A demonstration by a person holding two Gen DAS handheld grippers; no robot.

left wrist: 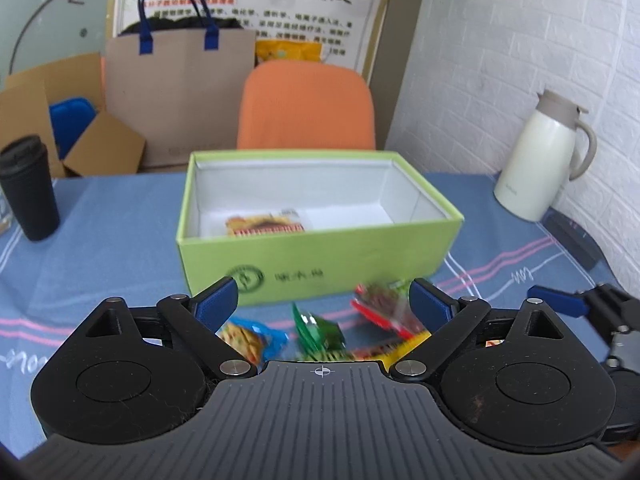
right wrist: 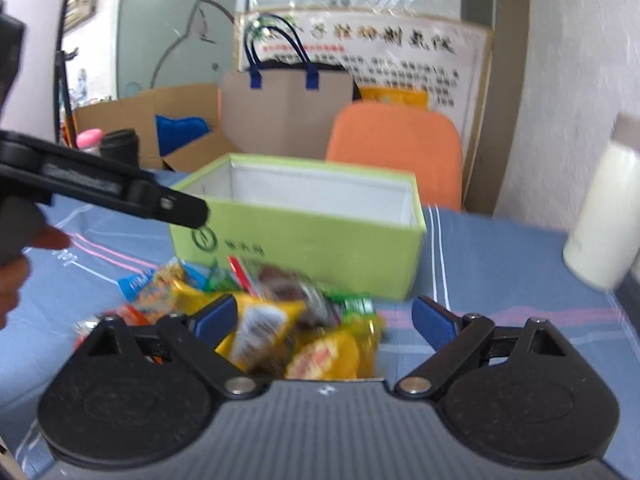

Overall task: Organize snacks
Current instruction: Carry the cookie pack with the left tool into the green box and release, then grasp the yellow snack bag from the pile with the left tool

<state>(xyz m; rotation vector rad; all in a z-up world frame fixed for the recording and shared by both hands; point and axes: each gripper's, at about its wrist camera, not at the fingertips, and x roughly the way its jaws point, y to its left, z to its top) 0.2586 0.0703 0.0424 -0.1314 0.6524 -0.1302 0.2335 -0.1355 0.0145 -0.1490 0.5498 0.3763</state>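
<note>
A green open box (left wrist: 320, 252) stands on the blue tablecloth, with one snack packet (left wrist: 264, 224) lying inside it. The box also shows in the right wrist view (right wrist: 304, 240). A pile of small snack packets (left wrist: 320, 332) lies in front of the box; in the right wrist view the pile (right wrist: 280, 320) holds yellow, green, red and blue packets. My left gripper (left wrist: 324, 300) is open and empty, just above the pile. My right gripper (right wrist: 324, 316) is open and empty, over the right part of the pile. The right gripper's finger (left wrist: 560, 300) shows at the left view's right edge.
A black tumbler (left wrist: 28, 188) stands at the table's left. A cream thermos jug (left wrist: 544, 156) stands at the right, near the brick wall. An orange chair (left wrist: 308, 104), a paper bag (left wrist: 180, 92) and cardboard boxes (left wrist: 48, 112) are behind the table.
</note>
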